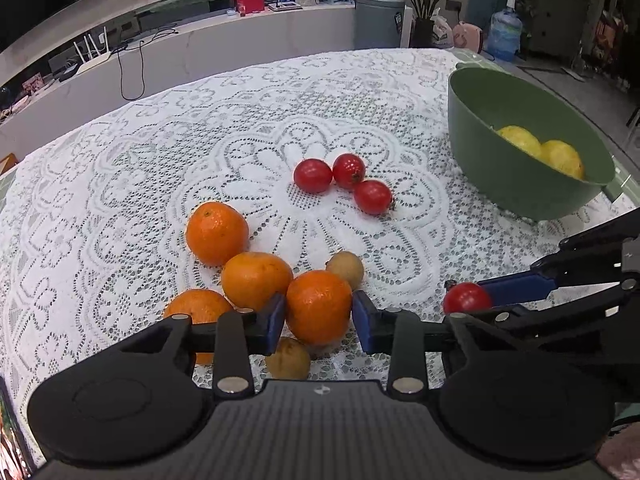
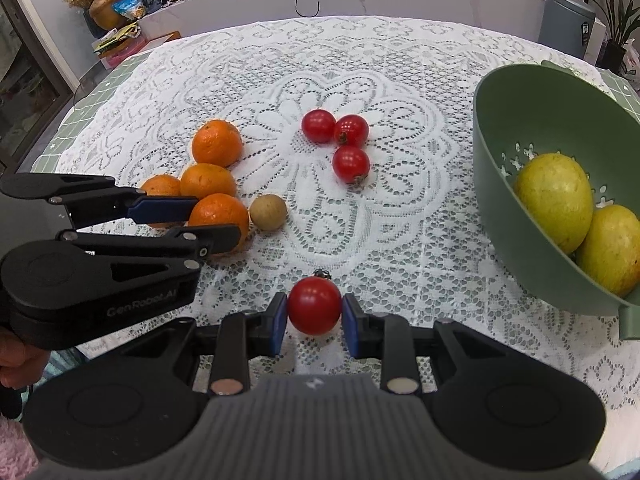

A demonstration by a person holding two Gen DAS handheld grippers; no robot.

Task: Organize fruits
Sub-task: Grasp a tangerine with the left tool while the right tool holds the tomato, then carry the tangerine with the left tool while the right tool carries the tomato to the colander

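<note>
Two grips on round fruit over the lace cloth (image 1: 120, 184).
Left gripper (image 1: 319, 312) clamped across orange (image 1: 319, 307) amid the cluster; firm, light, waxy, best held at widest girth. Right gripper (image 2: 314, 312) clamped on tomato (image 2: 314, 311), thin-skinned, easily crushed, probably bound for bowl (image 2: 532, 92).

tablecloth (image 2: 280, 60): white openwork lace cloth
tomatoes (image 2: 319, 126): smooth, glossy skin
oranges (image 1: 217, 233): dimpled, slight sheen
colander (image 2: 520, 120): matt green plastic
</note>
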